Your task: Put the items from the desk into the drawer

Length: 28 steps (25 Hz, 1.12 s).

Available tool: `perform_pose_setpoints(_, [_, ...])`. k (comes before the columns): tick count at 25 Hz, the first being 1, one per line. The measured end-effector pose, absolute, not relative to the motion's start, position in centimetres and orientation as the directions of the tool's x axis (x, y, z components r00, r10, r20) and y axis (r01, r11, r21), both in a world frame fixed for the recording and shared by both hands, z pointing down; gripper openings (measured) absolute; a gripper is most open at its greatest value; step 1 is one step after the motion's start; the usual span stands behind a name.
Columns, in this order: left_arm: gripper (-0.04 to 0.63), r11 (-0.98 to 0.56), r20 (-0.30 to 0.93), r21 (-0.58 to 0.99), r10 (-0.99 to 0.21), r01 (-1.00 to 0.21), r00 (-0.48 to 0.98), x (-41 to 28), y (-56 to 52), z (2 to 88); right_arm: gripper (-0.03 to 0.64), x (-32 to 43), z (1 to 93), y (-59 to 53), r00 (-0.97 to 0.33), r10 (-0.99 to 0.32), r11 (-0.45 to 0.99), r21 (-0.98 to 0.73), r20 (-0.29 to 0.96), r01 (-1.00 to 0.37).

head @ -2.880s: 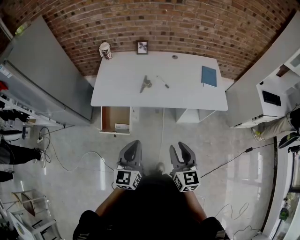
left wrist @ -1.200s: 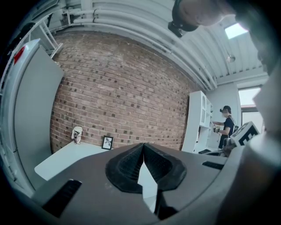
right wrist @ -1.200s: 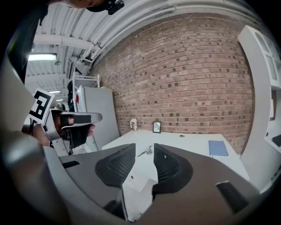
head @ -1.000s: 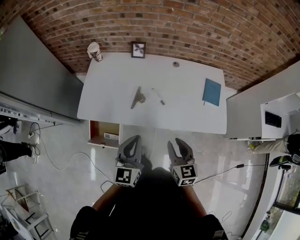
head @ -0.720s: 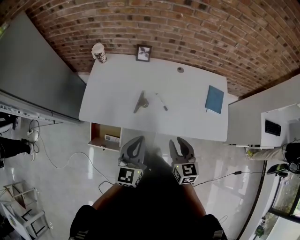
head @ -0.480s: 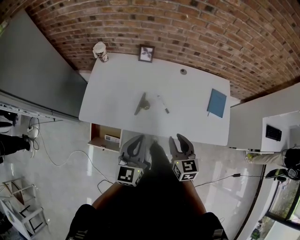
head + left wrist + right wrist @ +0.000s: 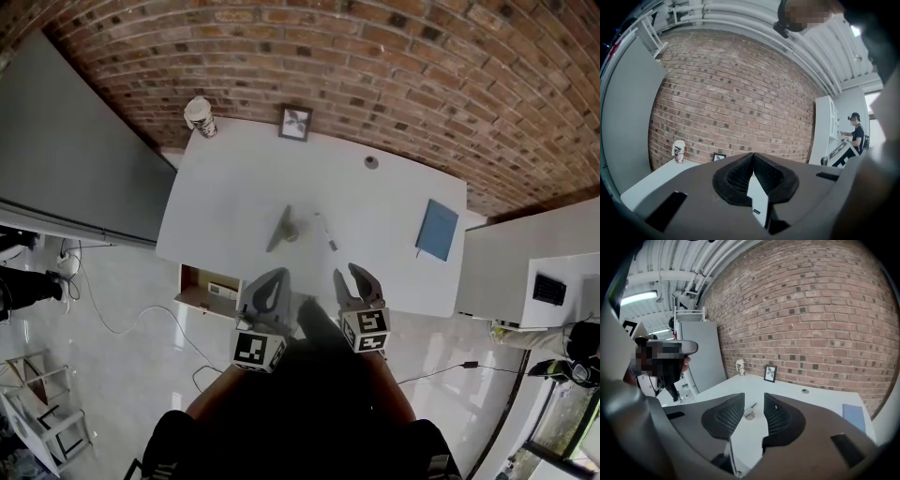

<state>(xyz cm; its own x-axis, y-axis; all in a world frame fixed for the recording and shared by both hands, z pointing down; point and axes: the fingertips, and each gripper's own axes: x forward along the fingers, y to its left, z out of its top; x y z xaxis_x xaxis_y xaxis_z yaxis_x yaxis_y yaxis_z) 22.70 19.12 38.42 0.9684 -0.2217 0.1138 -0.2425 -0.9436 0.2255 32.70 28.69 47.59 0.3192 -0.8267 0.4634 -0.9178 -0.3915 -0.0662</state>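
Note:
A white desk (image 7: 234, 197) carries a dark grey tool (image 7: 283, 228), a pen (image 7: 325, 232) and a blue notebook (image 7: 438, 230). An open drawer (image 7: 211, 289) shows under its front left corner. My left gripper (image 7: 272, 278) hovers at the desk's front edge, shut with nothing held; its tips meet in the left gripper view (image 7: 753, 157). Beside it, my right gripper (image 7: 351, 277) is open and empty. In the right gripper view (image 7: 753, 401) the tool (image 7: 750, 412) appears between the jaws, farther off, with the notebook (image 7: 854, 417) to the right.
A paper cup (image 7: 199, 116), a small picture frame (image 7: 295, 123) and a round cable hole (image 7: 371, 162) sit along the desk's back edge against a brick wall. Grey partitions (image 7: 66, 150) flank the desk. A cable (image 7: 122, 319) lies on the floor at left.
The view has closed in on the desk: both grippers moved forward from the open floor to its front edge. Their jaws look unchanged.

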Motion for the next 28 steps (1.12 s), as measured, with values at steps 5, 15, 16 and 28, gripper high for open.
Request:
perform_pose_setpoints(5, [0.002, -0.93, 0.143, 0.234, -0.253, -0.281, 0.957, 25.4, 17.7, 39.3, 0.11, 35.2, 52.1, 26.5, 0.239, -0.79, -0.341, -0.081, 0.564, -0.937])
perform_pose_setpoints(15, [0.002, -0.905, 0.192, 0.251, -0.3, -0.342, 0.934, 29.0, 15.9, 40.5, 0.117, 39.4, 65.0, 25.4, 0.104, -0.595, -0.314, -0.112, 0.797, -0.943])
perform_pose_setpoints(16, [0.003, -0.903, 0.199, 0.253, -0.303, -0.347, 0.932, 29.3, 15.8, 40.7, 0.117, 39.6, 66.1, 25.4, 0.088, -0.576, -0.309, -0.117, 0.813, -0.944])
perform_pose_setpoints(28, [0.003, -0.86, 0.26, 0.262, -0.374, -0.438, 0.89, 30.7, 14.3, 42.6, 0.117, 40.2, 74.0, 25.8, -0.043, -0.424, -0.264, -0.169, 0.905, -0.95])
